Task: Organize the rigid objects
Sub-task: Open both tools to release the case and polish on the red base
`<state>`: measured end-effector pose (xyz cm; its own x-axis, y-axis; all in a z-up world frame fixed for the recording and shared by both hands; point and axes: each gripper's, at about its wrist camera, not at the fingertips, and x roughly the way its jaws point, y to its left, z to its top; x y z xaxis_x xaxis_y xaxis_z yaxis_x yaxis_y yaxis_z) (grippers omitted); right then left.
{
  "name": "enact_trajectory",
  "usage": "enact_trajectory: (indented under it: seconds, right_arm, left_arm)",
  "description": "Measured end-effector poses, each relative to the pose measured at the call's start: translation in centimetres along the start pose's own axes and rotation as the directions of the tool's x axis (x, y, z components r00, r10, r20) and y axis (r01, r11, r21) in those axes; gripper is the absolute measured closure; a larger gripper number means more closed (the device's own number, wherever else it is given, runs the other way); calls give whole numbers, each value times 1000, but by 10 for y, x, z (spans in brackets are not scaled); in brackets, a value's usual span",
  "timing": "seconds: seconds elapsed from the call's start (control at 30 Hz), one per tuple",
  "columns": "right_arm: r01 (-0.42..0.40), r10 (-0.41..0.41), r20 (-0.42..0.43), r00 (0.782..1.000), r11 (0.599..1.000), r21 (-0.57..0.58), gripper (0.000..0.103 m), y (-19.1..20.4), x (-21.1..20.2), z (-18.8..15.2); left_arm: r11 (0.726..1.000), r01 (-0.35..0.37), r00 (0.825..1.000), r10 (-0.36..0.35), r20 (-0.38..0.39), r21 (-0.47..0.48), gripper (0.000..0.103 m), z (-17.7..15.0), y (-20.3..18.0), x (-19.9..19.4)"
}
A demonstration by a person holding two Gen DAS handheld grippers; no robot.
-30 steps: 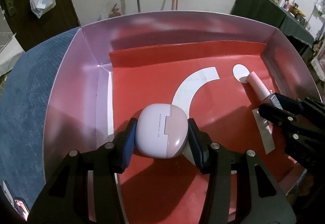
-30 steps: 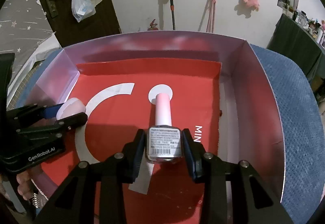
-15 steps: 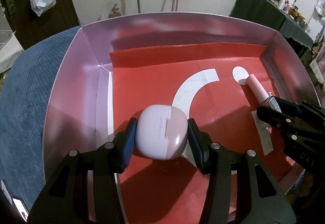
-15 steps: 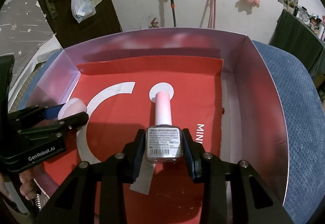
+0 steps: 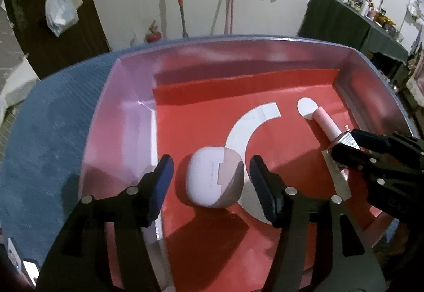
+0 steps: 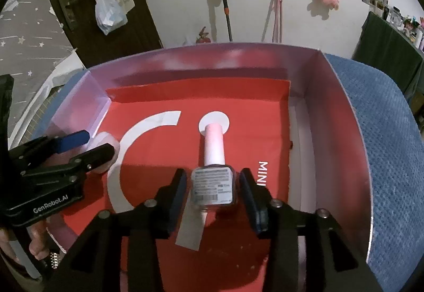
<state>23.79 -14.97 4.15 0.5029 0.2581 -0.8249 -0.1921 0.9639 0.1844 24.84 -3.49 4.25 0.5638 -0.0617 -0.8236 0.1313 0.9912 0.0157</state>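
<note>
1. The left hand-held gripper (image 5: 210,180) stands open around one earbud case (image 5: 216,176), which lies on the box (image 5: 111,117) floor with gaps either side.
2. The right hand-held gripper (image 6: 212,190) is parted around one nail polish bottle (image 6: 213,180); only the right wrist view shows its barcode label.
3. The red-lined box sits on blue fabric (image 6: 392,159); plush toys hang on the wall.

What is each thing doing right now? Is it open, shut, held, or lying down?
Left gripper: open, fingers apart from the case.
Case: lid shut, lying loose on the box floor.
Right gripper: open, small gaps beside the bottle.
Bottle: capped, lying down, cap pointing away.
Box: open on top, holding both items.
</note>
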Motion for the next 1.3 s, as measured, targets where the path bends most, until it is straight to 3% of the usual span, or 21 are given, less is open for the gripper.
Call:
enact_trajectory:
  seconds: [0.17, 0.27, 0.43, 0.53, 0.63, 0.77, 1.0, 1.3]
  right_arm:
    - [-9, 9, 29, 1000, 1000, 2, 54, 4, -13, 0]
    - [-15, 15, 49, 999, 1000, 3, 46, 6, -23, -2]
    - [-31, 30, 87, 996, 999, 10, 39, 8, -40, -5]
    - [-42, 40, 121, 992, 999, 12, 31, 10, -54, -7]
    - [-53, 50, 152, 987, 999, 10, 26, 12, -66, -10]
    - [-68, 66, 194, 979, 998, 7, 15, 16, -80, -15]
    - [-84, 83, 262, 961, 996, -7, 1, 21, -102, -26]
    - [-65, 74, 368, 927, 997, -36, 0, 33, -129, -41]
  left_arm:
    - [1000, -7, 1000, 7, 19, 1, 44, 1, -1, -10]
    - [1000, -7, 1000, 7, 17, -11, 32, -2, 5, -15]
    - [1000, -16, 999, 17, 52, -23, 30, -6, 9, -28]
    - [999, -10, 998, 12, 68, -34, 23, -8, 11, -36]
    - [999, -8, 996, 12, 86, -42, 22, -11, 13, -46]
    - [999, -9, 993, 14, 120, -48, 8, -17, 13, -60]
    - [998, 4, 986, 6, 167, -57, 2, -27, 13, -82]
    - [998, 23, 971, -9, 241, -57, 0, -41, 11, -104]
